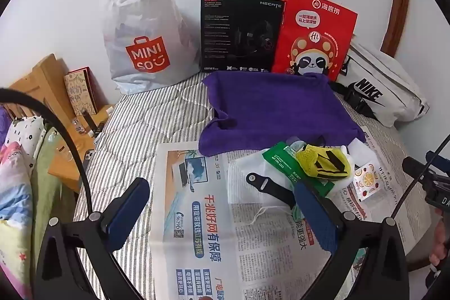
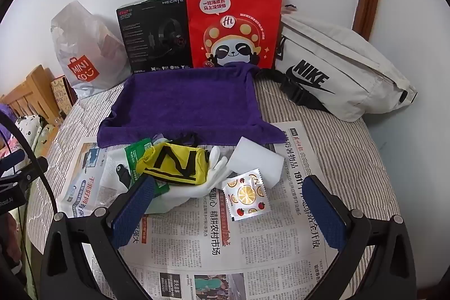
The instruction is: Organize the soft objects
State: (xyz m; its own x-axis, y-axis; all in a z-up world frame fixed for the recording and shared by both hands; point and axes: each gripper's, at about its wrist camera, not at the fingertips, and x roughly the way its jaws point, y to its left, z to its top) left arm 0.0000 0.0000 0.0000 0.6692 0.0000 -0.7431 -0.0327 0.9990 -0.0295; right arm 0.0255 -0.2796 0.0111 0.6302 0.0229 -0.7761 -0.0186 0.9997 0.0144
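1. The left gripper (image 1: 222,215) and the right gripper (image 2: 229,212) are both spread wide and hold nothing.
2. The yellow sock (image 2: 175,166) lies in the small pile at the middle of the frame, on the newspaper (image 2: 253,243), in front of the purple towel (image 2: 185,103).
3. It looks light and limp; a pinch at its raised fold seems best.
4. The white sponge (image 2: 257,163) and the fruit packet (image 2: 247,194) lie just beside the pile.
5. Open room is at the lower part, on the newspaper.

White Miniso bag (image 1: 149,38), black headset box (image 2: 153,35), red panda paper bag (image 2: 234,24), Nike waist bag (image 2: 337,72), newspaper (image 2: 253,243), striped bedding (image 1: 135,125)
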